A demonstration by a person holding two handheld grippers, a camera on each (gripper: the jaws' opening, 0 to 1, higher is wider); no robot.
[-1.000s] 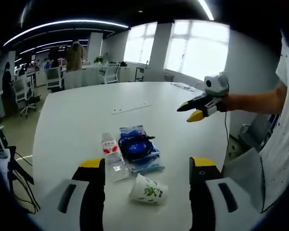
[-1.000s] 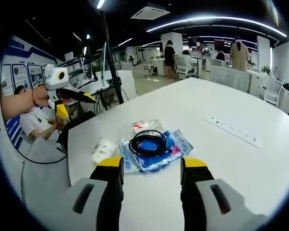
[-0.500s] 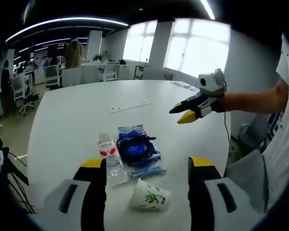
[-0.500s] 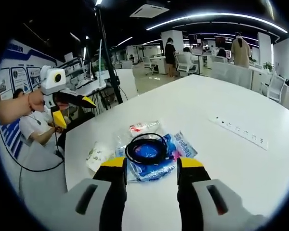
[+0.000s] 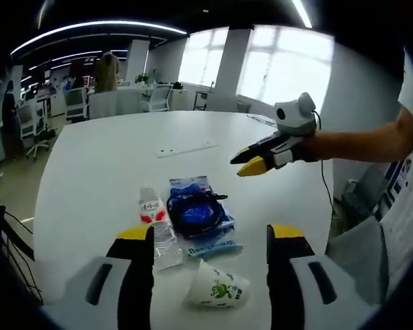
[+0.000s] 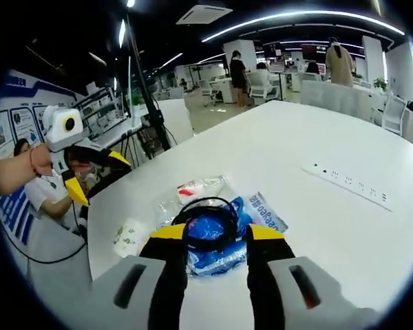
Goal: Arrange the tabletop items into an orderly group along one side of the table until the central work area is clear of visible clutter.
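Note:
A blue packet point(image 5: 199, 218) with a black cable coil point(image 5: 193, 210) on top lies on the white table point(image 5: 103, 165). A clear water bottle point(image 5: 156, 223) lies just left of it, and a paper cup point(image 5: 218, 291) lies on its side nearer me. My left gripper point(image 5: 210, 235) stands open, held back above the cup. My right gripper point(image 5: 246, 161) comes in from the right, hovering open above the table beyond the packet. In the right gripper view, the right gripper point(image 6: 217, 234) frames the packet point(image 6: 217, 237) and coil point(image 6: 205, 214), with the bottle point(image 6: 193, 190), cup point(image 6: 127, 236) and open left gripper point(image 6: 96, 177) to the left.
A white power strip point(image 6: 351, 184) lies on the table point(image 6: 330, 234) farther out, also seen as a strip point(image 5: 186, 149) in the left gripper view. A seated person point(image 6: 51, 196) is past the table's edge. Office chairs, desks and standing people fill the background.
My right gripper has moved in toward the blue packet and coil, which now sit between its jaws in its view. The left gripper has barely shifted.

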